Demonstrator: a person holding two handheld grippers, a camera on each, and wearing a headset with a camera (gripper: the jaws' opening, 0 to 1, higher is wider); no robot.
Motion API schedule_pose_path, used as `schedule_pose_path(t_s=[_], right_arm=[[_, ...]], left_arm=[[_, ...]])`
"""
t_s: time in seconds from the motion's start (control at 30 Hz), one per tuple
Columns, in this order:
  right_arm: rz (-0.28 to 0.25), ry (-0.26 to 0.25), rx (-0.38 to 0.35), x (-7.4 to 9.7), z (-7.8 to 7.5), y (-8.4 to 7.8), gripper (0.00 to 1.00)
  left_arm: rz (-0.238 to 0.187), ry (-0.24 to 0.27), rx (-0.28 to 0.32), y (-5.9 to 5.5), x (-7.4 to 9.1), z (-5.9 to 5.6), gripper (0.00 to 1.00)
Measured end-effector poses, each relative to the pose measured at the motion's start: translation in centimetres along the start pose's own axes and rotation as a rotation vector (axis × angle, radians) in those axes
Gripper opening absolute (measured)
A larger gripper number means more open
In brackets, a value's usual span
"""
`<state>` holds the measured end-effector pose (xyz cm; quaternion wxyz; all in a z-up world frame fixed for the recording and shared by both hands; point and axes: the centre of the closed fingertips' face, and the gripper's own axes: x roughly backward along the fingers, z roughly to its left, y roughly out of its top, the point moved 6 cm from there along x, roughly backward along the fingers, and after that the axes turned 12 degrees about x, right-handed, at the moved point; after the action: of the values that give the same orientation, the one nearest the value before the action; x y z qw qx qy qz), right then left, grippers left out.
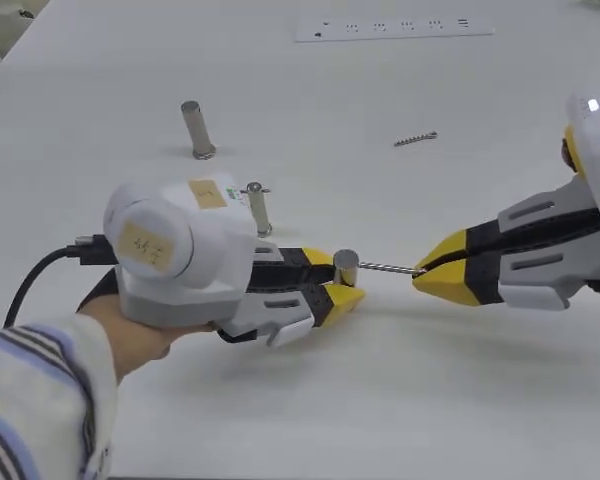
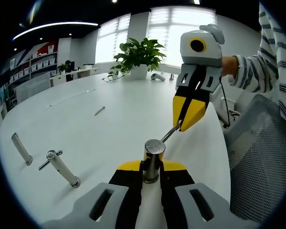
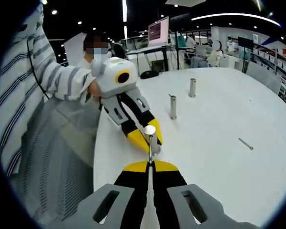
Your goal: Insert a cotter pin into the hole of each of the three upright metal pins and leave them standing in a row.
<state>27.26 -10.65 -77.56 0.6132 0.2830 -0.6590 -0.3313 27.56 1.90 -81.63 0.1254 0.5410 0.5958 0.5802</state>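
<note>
a white table (image 1: 310,400) seen from above, with a person holding a gripper in each hand. the left gripper (image 1: 342,283), held in a hand with a striped sleeve, lies low over the table and points right. its yellow-tipped jaws are closed around the lower part of the held metal pin (image 1: 346,262), which stands upright between them with its round cap above the jaw tips. the right gripper (image 1: 420,272) comes in from the right and points left, toward the left one. its jaws are pressed together on one end of a thin cotter pin (image 1: 385,267), which it holds level. the free end of the cotter pin reaches the side of the held metal pin just under the cap; whether the tip has gone into the hole is too small to tell.

behind the left gripper, nearby, a second metal pin (image 1: 259,210) stands on the table with a cotter pin already through it near the top. further back and to the left, a third metal pin (image 1: 196,130) stands bare. a loose cotter pin (image 1: 416,139) lies flat on the table well to the right of those two. a white power strip (image 1: 395,28) lies along the far edge.
</note>
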Motion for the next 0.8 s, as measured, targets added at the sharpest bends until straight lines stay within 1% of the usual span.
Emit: schedule_pose_path(t_s=[0.3, 0.43, 0.6, 0.7, 0.8], right_arm=[[0.011, -0.003, 0.004, -0.4, -0.1, 0.1, 0.03], [0.028, 0.005, 0.014, -0.6, -0.2, 0.2, 0.03], [0.046, 0.013, 0.030, -0.9, -0.3, 0.4, 0.03], [0.043, 0.014, 0.029, -1.2, -0.4, 0.3, 0.03], [0.034, 0.012, 0.023, -1.6, -0.5, 0.5, 0.03]], left_arm=[[0.004, 0.001, 0.004, 0.0, 0.0, -0.1, 0.12], [-0.003, 0.002, 0.018, 0.0, 0.0, -0.1, 0.12], [-0.002, 0.002, 0.017, 0.0, 0.1, -0.1, 0.12], [-0.002, 0.001, 0.017, 0.0, 0.0, -0.1, 0.12], [-0.002, 0.001, 0.015, 0.0, 0.0, 0.0, 0.12]])
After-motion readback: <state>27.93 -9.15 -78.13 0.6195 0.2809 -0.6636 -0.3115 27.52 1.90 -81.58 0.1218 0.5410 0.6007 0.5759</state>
